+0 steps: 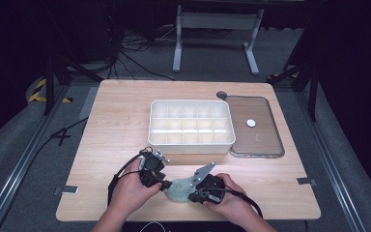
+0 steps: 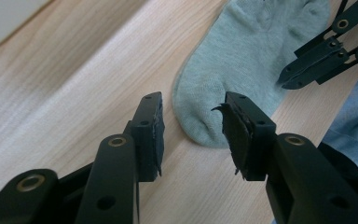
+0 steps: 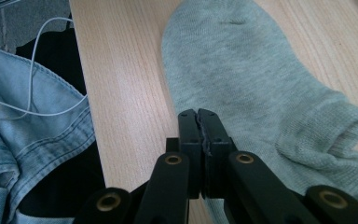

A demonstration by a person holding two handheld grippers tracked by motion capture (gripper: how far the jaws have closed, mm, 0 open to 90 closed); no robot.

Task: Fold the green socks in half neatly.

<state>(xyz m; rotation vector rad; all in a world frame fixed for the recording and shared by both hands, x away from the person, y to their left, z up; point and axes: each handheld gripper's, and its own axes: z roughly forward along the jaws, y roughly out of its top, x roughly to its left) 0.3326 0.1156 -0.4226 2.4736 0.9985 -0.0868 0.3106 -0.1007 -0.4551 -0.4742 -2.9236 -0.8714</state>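
A pale grey-green ankle sock lies flat near the table's front edge, between my two grippers. My left gripper is open, and the sock's toe lies just ahead of the gap between its jaws without touching the pads. My right gripper has its jaws pressed together right on the sock's side edge, pinching the fabric there. The left gripper view also catches the right gripper at the sock's far side.
A white compartment box stands mid-table behind the hands. To its right lies a clear flat lid with a small white disc on it. Blue denim and a thin white cable hang just past the table's front edge.
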